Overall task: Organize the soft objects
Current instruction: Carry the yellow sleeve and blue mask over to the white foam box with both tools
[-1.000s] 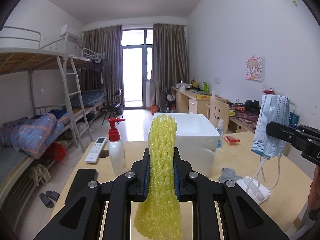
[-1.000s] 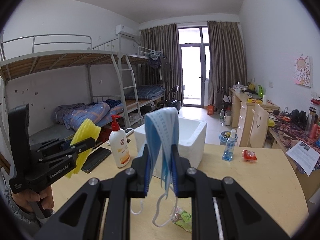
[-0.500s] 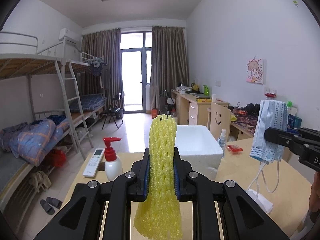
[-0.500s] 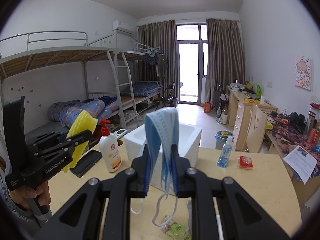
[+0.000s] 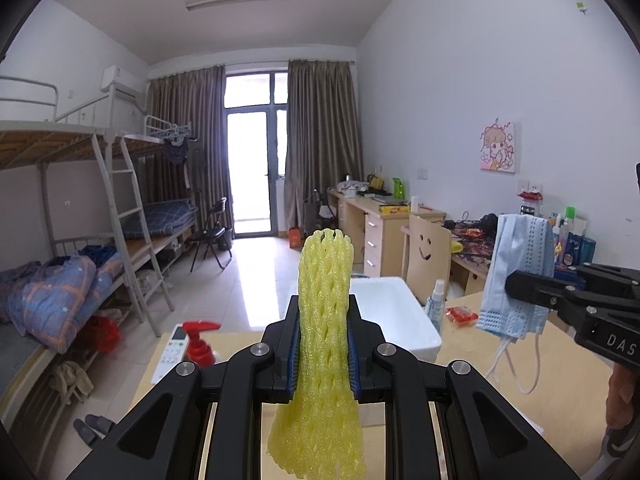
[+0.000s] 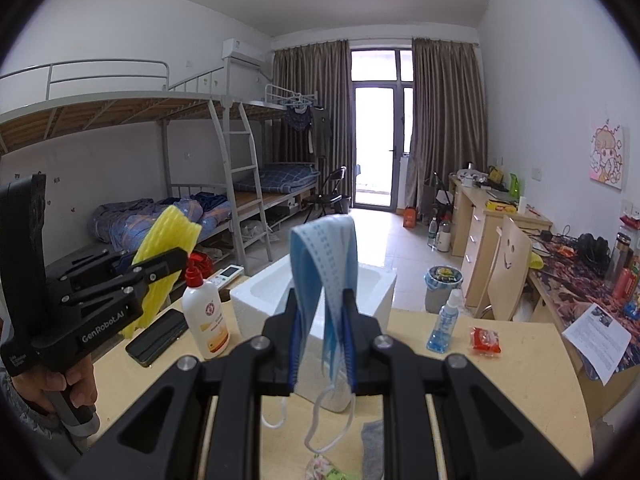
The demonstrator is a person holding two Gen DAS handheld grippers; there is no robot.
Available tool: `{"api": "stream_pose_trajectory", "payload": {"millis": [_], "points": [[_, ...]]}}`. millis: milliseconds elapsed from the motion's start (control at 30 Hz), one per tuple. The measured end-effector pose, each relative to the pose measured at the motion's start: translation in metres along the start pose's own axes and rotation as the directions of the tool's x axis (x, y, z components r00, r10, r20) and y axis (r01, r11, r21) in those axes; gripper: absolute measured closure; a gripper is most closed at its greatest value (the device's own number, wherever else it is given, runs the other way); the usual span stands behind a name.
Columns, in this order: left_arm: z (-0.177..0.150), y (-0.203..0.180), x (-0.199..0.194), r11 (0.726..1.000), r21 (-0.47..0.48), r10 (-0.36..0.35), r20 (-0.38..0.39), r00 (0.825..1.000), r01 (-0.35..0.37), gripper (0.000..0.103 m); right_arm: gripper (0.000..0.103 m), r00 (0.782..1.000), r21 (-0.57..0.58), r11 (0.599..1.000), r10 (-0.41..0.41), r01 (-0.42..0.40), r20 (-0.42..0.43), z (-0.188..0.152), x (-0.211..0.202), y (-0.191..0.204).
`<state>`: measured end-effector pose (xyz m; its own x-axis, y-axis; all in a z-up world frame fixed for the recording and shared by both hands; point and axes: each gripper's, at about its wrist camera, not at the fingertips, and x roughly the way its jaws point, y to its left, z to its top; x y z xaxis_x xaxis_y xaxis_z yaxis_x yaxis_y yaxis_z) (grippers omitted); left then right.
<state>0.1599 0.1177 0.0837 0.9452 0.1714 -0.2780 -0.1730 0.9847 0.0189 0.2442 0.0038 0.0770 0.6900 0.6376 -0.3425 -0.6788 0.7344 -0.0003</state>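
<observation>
Light wood table (image 6: 520,360) in a dorm room, bunk beds (image 6: 120,120) at 9 o'clock, balcony door at 12; white foam box (image 6: 376,292) mid-table, pump bottle (image 6: 205,320) and phone (image 6: 158,338) at its 9 o'clock; left gripper (image 5: 322,356) pinches yellow foam net (image 5: 324,280), long axis upright, bottom cut off by frame; right gripper (image 6: 322,344) clamps blue face mask (image 6: 326,256), folded over, hanging vertical, ear loops dangling; grey sock (image 6: 372,440) and green-patterned item at 6 o'clock partly hidden, unclear.
</observation>
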Motion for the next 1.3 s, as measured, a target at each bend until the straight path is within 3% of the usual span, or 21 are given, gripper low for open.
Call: {"api": "stream_pose_trajectory", "payload": {"millis": [700, 1300], "points": [[0.016, 0.005, 0.082, 0.997, 0.002, -0.082, -0.089, 0.993, 0.083, 0.083, 0.081, 0.999, 0.039, 0.999, 0.003, -0.001, -0.049, 0.017, 0.053, -0.019], [0.009, -0.01, 0.153, 0.987, 0.005, -0.154, -0.232, 0.96, 0.159, 0.083, 0.081, 0.996, 0.076, 0.996, -0.044, 0.05, -0.078, 0.021, 0.06, -0.038]]}}
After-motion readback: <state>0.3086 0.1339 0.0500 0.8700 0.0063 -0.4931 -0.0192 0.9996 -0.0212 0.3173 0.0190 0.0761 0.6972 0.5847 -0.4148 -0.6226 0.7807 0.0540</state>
